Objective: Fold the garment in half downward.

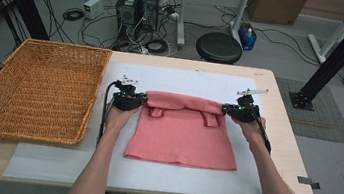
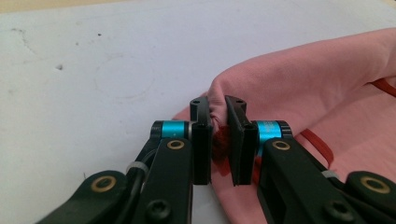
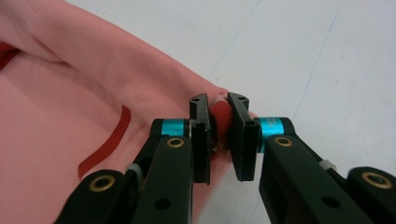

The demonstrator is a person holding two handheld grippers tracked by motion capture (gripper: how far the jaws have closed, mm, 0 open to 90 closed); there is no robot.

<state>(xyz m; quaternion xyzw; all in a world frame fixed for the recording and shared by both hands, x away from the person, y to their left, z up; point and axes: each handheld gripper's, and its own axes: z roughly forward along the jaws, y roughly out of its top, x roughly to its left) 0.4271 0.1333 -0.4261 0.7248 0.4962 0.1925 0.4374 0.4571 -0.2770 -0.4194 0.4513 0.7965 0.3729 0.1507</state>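
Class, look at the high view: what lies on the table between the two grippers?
The folded top edge of the pink garment spans from the left gripper to the right gripper, each shut on a corner.

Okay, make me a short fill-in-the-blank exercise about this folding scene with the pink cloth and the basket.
1. Both grippers are shut on the folded edge of the ____ garment.
2. The wicker basket lies on the same side of the table as the ____ gripper.
3. The garment lies on a ____ mat that covers the table.
4. The right gripper grips the garment's far ____ corner.

Missing words: pink; left; white; right
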